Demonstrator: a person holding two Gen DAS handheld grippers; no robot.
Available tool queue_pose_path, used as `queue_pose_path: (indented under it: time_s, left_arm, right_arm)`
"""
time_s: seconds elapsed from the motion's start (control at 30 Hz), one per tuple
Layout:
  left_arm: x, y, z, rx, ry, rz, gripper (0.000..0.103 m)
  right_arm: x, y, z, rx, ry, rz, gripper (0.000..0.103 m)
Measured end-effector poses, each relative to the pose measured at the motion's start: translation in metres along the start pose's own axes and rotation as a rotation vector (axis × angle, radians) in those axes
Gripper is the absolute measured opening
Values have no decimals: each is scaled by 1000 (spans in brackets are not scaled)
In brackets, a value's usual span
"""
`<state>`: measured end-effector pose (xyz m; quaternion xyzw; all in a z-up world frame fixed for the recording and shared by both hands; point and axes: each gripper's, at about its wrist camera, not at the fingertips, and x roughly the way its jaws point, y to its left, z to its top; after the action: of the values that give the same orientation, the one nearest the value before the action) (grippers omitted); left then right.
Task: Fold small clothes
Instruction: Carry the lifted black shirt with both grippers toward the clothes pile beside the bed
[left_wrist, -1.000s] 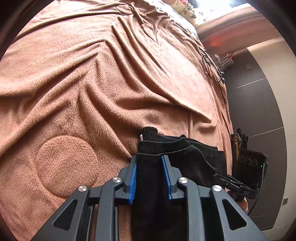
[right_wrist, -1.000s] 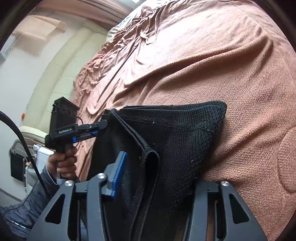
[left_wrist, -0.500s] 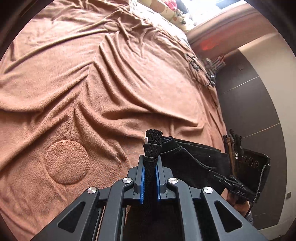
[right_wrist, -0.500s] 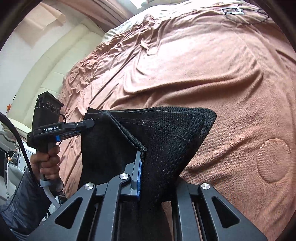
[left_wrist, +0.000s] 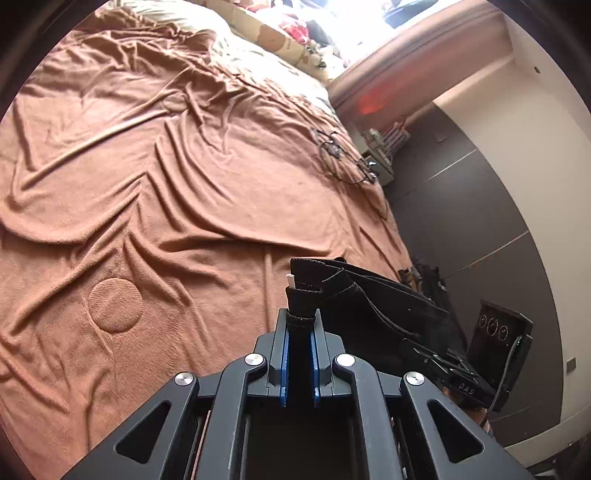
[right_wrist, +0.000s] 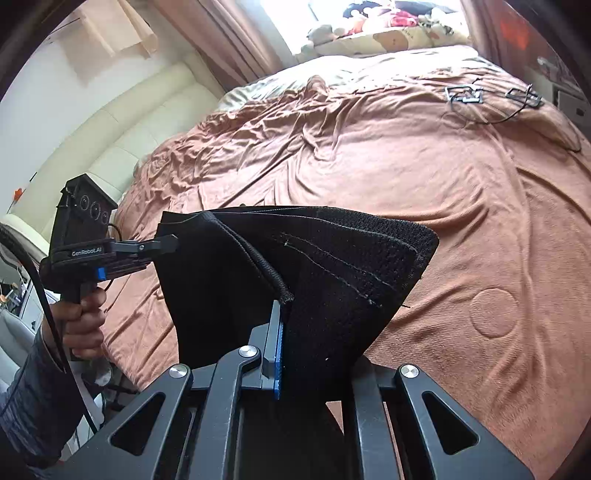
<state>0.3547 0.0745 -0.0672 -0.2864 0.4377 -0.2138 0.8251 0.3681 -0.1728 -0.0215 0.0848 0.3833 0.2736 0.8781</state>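
A: What is the left tool (left_wrist: 300, 325) doing?

B: Its blue-padded fingers are clamped together on a bunched edge of the black mesh-knit garment (left_wrist: 369, 306), which pokes up just past the fingertips and has a small white tag beside it.

A: And the right tool (right_wrist: 286, 317)?

B: Also clamped on the same black garment (right_wrist: 332, 266). One blue pad (right_wrist: 277, 354) shows on the near side; the other finger is hidden behind the cloth, which drapes over it.

A: Where is the garment, then?

B: Held up between the two tools, hanging above the rumpled rust-brown fleece blanket (left_wrist: 166, 192) that covers the bed. It is doubled over, with a corded hem running down towards the right tool and stitched seams across the outer face.

A: Can each tool be seen from the other camera?

B: Yes. The right wrist view shows the left tool (right_wrist: 162, 244) pinching the far corner, with the person's left hand (right_wrist: 83, 325) round its handle. The left wrist view shows the right tool (left_wrist: 434, 356) at the garment's lower edge.

A: Anything else on the bed?

B: Black cables (right_wrist: 491, 99) lying well apart from the garment, and pale patterned pillows (right_wrist: 391, 37) at the far end.
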Motion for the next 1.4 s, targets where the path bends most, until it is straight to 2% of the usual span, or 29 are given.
queue_pose_path:
  time_s: [0.4, 0.63, 1.07, 1.4]
  left_arm:
    - [-55, -67, -20, 87, -73, -49, 9]
    - [-69, -120, -27, 152, -98, -109, 9]
    - [-46, -263, -34, 313, -79, -238, 8]
    - [-2, -363, -41, 420, -29, -300, 8]
  right_arm:
    - [-96, 36, -36, -64, -114, -38, 6]
    - [-165, 52, -51, -121, -201, -87, 6]
    - [-318, 17, -82, -113, -377, -225, 6]
    - [-391, 2, -116, -121, -431, -342, 5]
